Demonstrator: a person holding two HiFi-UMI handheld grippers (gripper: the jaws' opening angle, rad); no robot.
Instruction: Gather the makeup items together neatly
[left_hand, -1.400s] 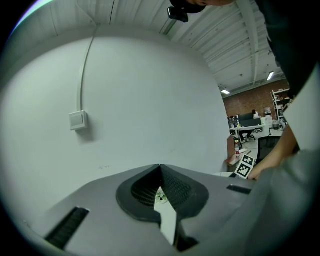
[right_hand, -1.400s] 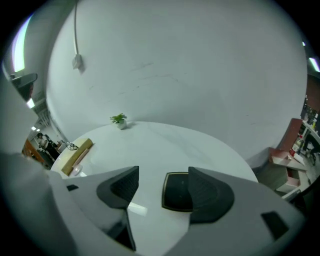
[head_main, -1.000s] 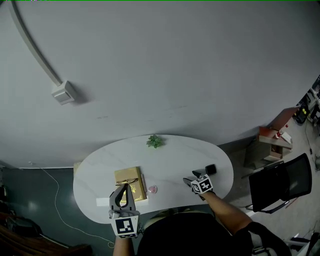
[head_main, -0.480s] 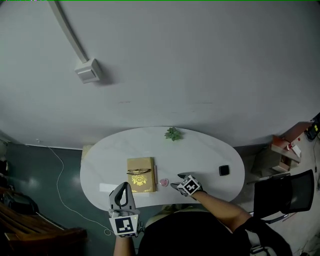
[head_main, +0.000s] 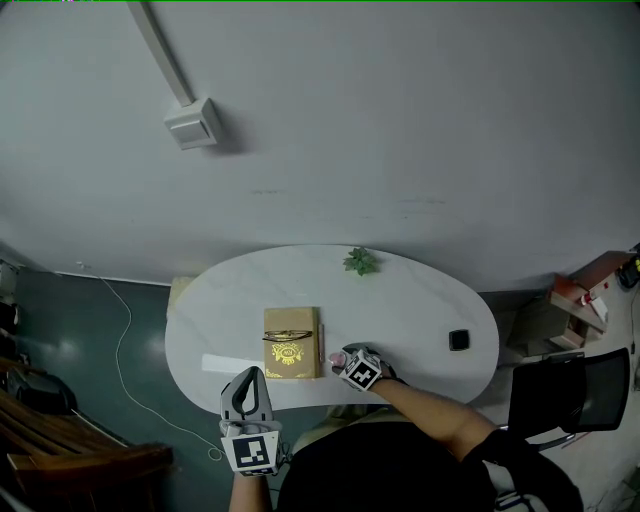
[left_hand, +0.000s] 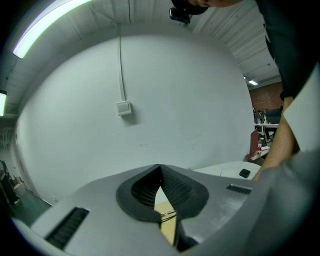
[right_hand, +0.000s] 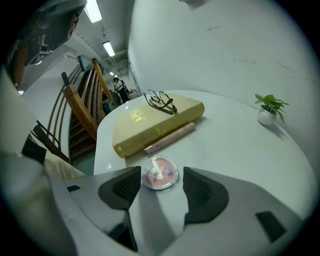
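The round pink compact (right_hand: 160, 173) is framed, not yet clamped, by the spread jaws of the right gripper (head_main: 345, 362), near the pink stick (right_hand: 170, 137). The black case (head_main: 459, 340) is seen well apart, ungathered. The left gripper (left_hand: 160, 172) is held closed, empty.

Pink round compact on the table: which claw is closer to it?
Right. The right claw is open with the compact at its tips; the left claw is shut, at the table's near edge, beyond the yellow book.
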